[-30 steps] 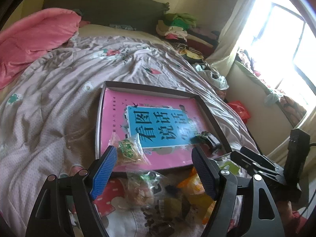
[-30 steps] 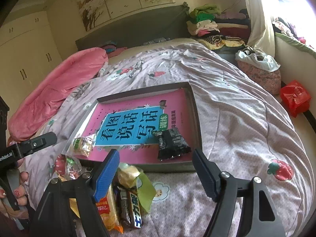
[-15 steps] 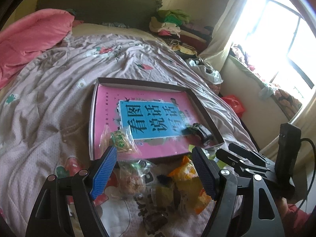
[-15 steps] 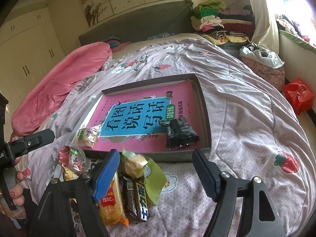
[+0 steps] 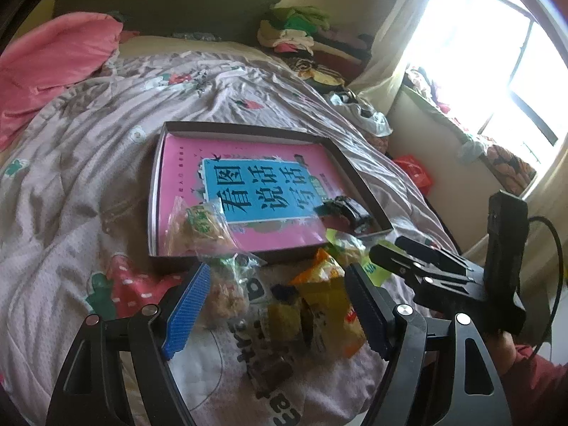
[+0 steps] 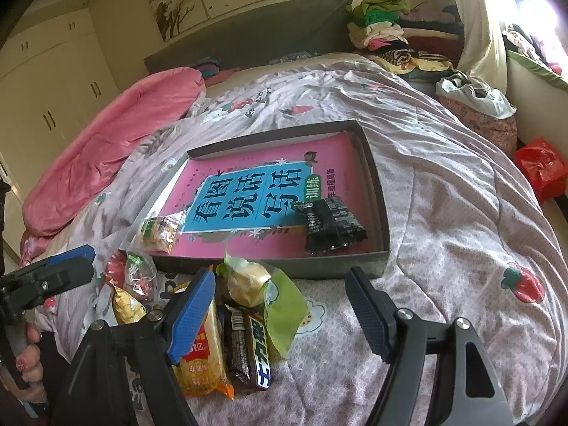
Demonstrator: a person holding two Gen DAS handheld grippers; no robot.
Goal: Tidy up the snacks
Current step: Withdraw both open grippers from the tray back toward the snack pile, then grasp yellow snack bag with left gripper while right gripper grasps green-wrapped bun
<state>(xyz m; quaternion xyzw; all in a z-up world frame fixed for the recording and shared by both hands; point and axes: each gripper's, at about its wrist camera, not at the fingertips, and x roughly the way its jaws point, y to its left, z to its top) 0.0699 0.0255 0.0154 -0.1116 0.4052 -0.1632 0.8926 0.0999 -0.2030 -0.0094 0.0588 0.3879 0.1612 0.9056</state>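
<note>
While both tools stand wide and hold nothing, a shallow dark box (image 6: 376, 255) lies on the bed just beyond them, lined with a pink book (image 6: 248, 191) bearing a blue title panel. Inside it, ahead of the right tool (image 6: 284, 305), rests a crinkled black snack packet (image 6: 330, 223); ahead of the left tool (image 5: 277, 301), a clear bag of biscuits (image 5: 202, 227) leans on the box's near left corner. Between and below the left tool's fingers sits a heap of loose snacks: an orange packet (image 5: 326, 305), a clear bag (image 5: 227, 291) and dark bars. By the right tool's left finger lie a yellow-orange packet (image 6: 202, 358), a chocolate bar (image 6: 259, 351) and a green-wrapped pastry (image 6: 262, 284). A floral lilac quilt (image 6: 461, 213) covers the bed, with a pink duvet (image 6: 117, 135) bundled far left and folded clothes (image 6: 380, 28) stacked beside the headboard.
</note>
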